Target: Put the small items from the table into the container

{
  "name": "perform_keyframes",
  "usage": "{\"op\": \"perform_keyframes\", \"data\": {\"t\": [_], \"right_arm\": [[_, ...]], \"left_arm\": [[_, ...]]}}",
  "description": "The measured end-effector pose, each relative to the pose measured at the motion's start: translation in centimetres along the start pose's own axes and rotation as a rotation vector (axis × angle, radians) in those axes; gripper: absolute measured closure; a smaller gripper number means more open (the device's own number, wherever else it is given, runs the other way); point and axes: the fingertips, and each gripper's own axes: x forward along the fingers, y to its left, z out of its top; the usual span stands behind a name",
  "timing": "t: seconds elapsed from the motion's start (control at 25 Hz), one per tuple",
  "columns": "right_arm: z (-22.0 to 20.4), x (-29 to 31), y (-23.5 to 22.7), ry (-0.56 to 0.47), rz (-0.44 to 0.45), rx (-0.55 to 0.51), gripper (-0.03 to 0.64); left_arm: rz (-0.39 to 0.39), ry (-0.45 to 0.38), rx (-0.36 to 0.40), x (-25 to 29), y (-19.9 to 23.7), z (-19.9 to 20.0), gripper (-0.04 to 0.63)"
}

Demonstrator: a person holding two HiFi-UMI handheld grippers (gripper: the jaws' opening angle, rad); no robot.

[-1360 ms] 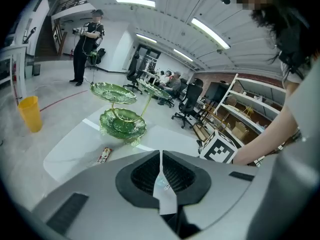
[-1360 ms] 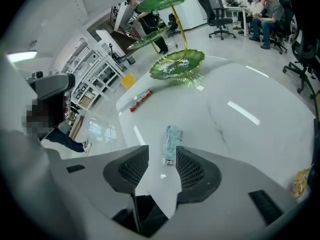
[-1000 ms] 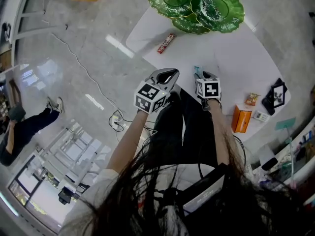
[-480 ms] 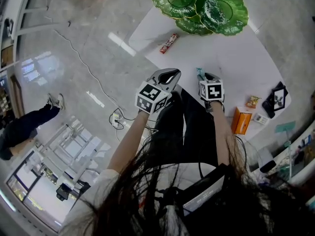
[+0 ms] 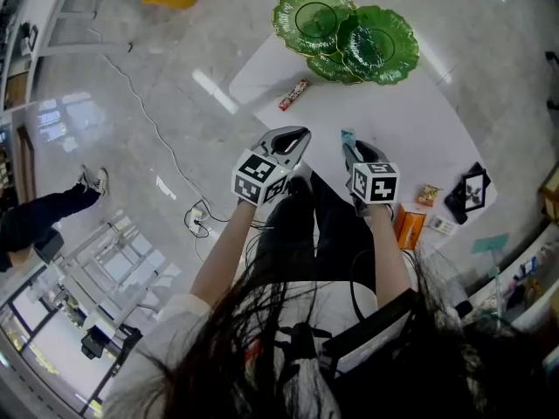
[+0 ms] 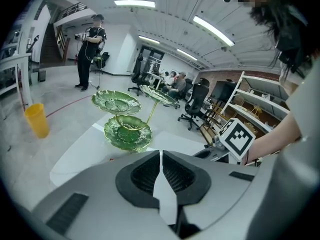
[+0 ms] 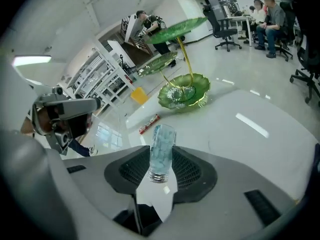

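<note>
While R tool point(image 7: 162, 166) clamps clear bottle point(image 7: 162, 143) w/ pale-blue bits | L tool point(image 6: 160, 158) clenched, empty

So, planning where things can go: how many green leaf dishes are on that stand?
3. In the head view: the left dish, the right dish beside it, and the lower dish, partly hidden beneath both.

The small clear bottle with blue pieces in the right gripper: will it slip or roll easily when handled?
The small clear bottle looks rigid and smooth, so it may slip a little in the right gripper. Its round body would probably roll if laid on the white table. It seems light, being small with loose pieces inside.
</note>
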Motion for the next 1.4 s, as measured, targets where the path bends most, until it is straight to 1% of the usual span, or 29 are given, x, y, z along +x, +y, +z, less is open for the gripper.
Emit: {"op": "perform_keyframes", "data": {"t": [0.28,0.48,0.64,0.76,1.0,1.12,1.24,1.4], "right_arm": [[3.8,-6.8,0.3,-0.074,0.027,-0.017,0.471],[6.3,-10.7,0.4,-0.115,0.034,-0.039,0.471],[8.4,-13.0,0.6,-0.141,0.03,-0.086,0.471],[10.3,-14.3,0.5,-0.171,0.025,-0.097,0.471],[15.0,-15.8,0.1,-0.249,-0.002,-0.107,0.471],[17.3,-15.9,-0.1,-0.272,-0.02,-0.106,0.471],[19.4,-15.2,-0.2,-0.274,-0.031,-0.118,0.471],[22.0,-13.4,-0.3,-0.256,-0.048,-0.13,0.471]], "left_arm": [[0.016,-0.049,0.014,-0.1,-2.4,3.8,0.584],[-0.004,-0.064,0.077,-0.8,-5.0,6.6,0.584],[-0.017,-0.072,0.088,-1.6,-6.4,7.4,0.584],[-0.026,-0.069,0.087,-1.9,-6.9,7.7,0.584],[-0.065,-0.051,0.113,-2.1,-7.3,8.2,0.584],[-0.082,-0.043,0.149,-2.5,-6.9,8.9,0.584],[-0.088,-0.035,0.185,-3.1,-5.9,9.6,0.584],[-0.083,-0.042,0.171,-4.2,-3.9,10.3,0.584]]}}
